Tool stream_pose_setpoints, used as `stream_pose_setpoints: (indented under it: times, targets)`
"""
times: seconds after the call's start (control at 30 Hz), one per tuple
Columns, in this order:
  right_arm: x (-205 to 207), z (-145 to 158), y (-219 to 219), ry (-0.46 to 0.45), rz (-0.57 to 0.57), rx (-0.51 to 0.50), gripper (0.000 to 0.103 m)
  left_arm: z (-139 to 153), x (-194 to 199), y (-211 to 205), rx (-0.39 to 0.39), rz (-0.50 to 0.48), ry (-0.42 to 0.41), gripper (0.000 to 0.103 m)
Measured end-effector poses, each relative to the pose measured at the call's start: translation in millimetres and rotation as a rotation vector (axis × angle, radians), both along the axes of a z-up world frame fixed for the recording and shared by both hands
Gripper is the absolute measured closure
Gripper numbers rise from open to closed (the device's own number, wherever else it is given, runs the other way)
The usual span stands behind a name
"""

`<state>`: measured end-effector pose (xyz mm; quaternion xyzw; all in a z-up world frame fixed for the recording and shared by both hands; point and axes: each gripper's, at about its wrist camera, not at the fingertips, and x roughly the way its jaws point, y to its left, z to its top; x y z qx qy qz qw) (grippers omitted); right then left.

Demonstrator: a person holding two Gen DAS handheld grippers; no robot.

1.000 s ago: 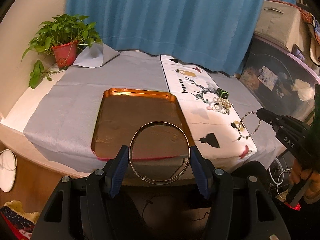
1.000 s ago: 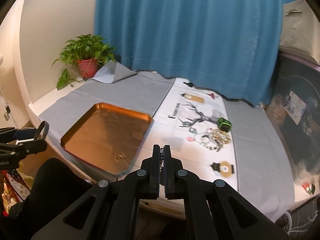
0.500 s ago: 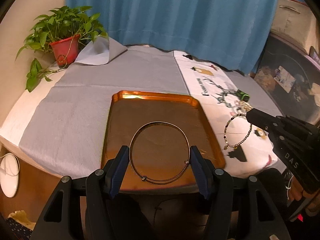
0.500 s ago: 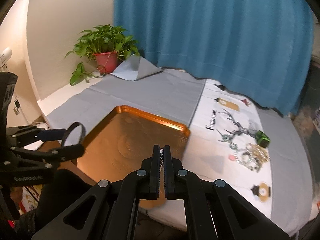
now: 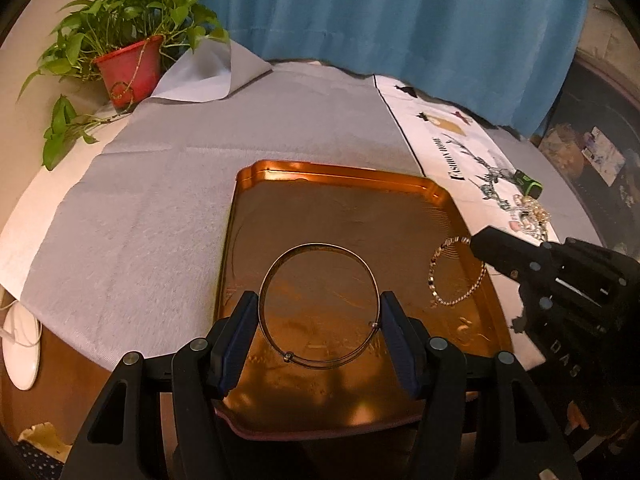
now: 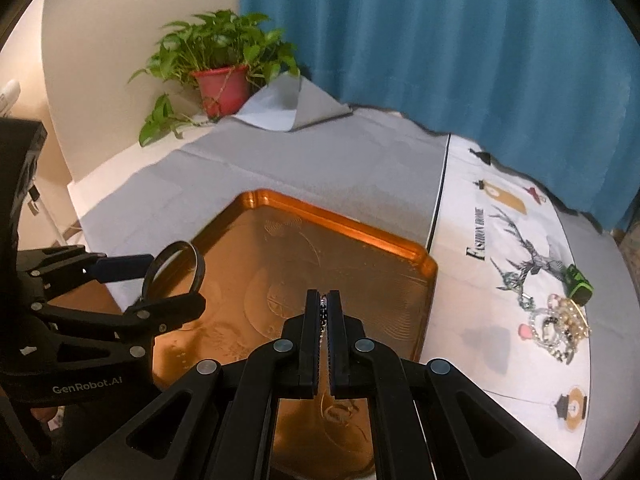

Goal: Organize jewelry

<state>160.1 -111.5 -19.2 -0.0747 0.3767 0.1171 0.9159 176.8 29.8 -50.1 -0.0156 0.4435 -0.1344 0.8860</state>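
The thin metal bangle (image 5: 319, 306) sits clamped between the blue pads of the left claw (image 5: 319, 320), its ring held roughly flat and open toward the camera, above the near part of the copper-coloured tray (image 5: 256, 176). A small bead or clasp shows on its lower rim. In the right wrist view the same bangle (image 6: 174, 268) appears edge-on at the tips of the left claw (image 6: 168, 284), over the tray's (image 6: 360, 236) left edge.

The beaded chain bracelet (image 5: 456, 270) hangs as a loop from the tip of the right claw (image 5: 480, 242), above the right side of the tray. In the right wrist view the right claw (image 6: 324, 300) is pinched tight on it, with only a sliver of bracelet (image 6: 323, 312) showing between the 2 closed pads.

The tray rests on a grey cloth (image 5: 160, 200) covering the surface. To its right lies a white printed cloth (image 6: 480, 280) with a deer design and lettering. On that cloth sit a heap of mixed jewelry (image 6: 560, 326) and, just beyond it, a small green and black box (image 6: 578, 282).

A potted plant (image 5: 128, 60) in a red pot stands at the far left corner, beside a turned-up corner of the grey cloth. A blue curtain (image 5: 380, 20) hangs behind the surface.
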Motion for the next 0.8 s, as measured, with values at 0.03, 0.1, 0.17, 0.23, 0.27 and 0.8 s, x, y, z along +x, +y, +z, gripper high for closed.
stream_pose_setpoints:
  times: [0.03,0.1,0.17,0.23,0.27,0.8]
  targets:
    - [3.7,-4.5,-0.2,0.008,-0.003,-0.005,0.1,-1.8,3.0,-0.5,0.0,0.002,0.005,0.046]
    - [8.6,-10.4,-0.7,0.019,-0.01,-0.012,0.1,-6.5,10.7,-1.6,0.01,0.007,0.012,0.044]
    - [14.5,-18.2,-0.9,0.04,-0.015,-0.03,0.098,-8.8,15.8,-3.1,0.03,0.013,0.016,0.034]
    - [19.6,-29.6,0.1,0.091,-0.028,-0.079,0.085,-7.9,15.8,-3.8,0.056,0.028,0.007,0.013]
    - [18.9,-33.7,-0.6,0.114,-0.034,-0.095,0.075,-6.3,13.4,-2.9,0.066,0.038,-0.009,0.012]
    - [-130.9,-1.2,-48.5,0.064,-0.119,-0.048,0.034,35.9,-119.5,-14.6,0.048,0.022,-0.076,0.008]
